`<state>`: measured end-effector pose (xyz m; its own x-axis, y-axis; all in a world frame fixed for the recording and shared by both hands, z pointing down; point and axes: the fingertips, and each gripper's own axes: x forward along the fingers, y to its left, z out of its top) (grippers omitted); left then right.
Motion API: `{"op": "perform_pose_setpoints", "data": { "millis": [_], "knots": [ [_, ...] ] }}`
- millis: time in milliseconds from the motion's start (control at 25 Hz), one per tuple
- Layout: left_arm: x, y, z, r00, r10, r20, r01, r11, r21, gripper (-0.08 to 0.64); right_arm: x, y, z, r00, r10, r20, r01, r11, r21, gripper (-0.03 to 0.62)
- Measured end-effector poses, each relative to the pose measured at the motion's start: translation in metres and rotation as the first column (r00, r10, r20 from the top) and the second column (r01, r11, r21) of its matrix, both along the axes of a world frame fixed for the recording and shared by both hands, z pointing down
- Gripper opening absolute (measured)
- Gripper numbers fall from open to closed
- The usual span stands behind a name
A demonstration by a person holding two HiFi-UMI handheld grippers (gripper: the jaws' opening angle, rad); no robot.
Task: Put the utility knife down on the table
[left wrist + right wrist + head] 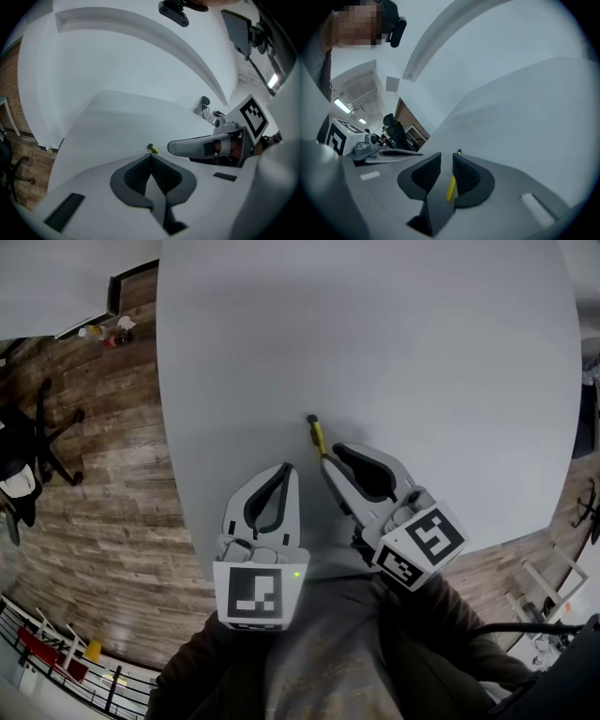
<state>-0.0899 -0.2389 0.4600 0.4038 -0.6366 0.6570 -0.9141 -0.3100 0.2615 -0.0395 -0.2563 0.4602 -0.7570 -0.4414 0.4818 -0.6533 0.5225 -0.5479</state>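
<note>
The utility knife [318, 437] is thin and yellow with a black tip, and lies on the grey table [394, 334] near its front edge. Its rear end runs in between the jaws of my right gripper [333, 457]. In the right gripper view the knife [450, 187] leans against the right-hand pad, with a clear gap to the other pad, so my right gripper [446, 157] stands slightly open. My left gripper [286, 468] hovers just left of it, shut and empty. From the left gripper view [151, 157] only the knife's tip [152, 149] shows past the closed jaws.
The table's curved front edge [192, 540] runs just under both grippers, with wooden floor [103, 484] beyond it. A black office chair [33, 442] stands at the far left. The person's sleeves and torso [328, 652] fill the bottom of the head view.
</note>
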Motion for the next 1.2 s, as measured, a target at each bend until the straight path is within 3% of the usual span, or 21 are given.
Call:
{"op": "perform_pose_setpoints", "data": {
  "millis": [480, 640, 920, 1200],
  "knots": [
    [-0.008, 0.007, -0.047, 1.000, -0.018, 0.010, 0.017, 0.993, 0.113, 0.003, -0.006, 0.008, -0.056, 1.000, 0.012, 0.023, -0.015, 0.992, 0.127, 0.020],
    [-0.006, 0.011, -0.074, 1.000, -0.024, 0.011, 0.022, 0.984, 0.179, 0.003, -0.003, 0.014, -0.086, 0.999, 0.017, 0.035, -0.024, 0.978, 0.208, 0.003],
    [-0.007, 0.015, -0.099, 0.999, -0.033, 0.038, 0.024, 0.978, 0.207, 0.003, 0.001, 0.026, -0.129, 0.999, 0.034, 0.036, -0.044, 0.949, 0.313, 0.002],
    [0.005, 0.014, -0.141, 0.998, -0.026, 0.058, 0.008, 0.954, 0.300, 0.003, 0.013, 0.029, -0.170, 0.998, 0.050, 0.037, -0.061, 0.916, 0.396, 0.002]
  ]
}}
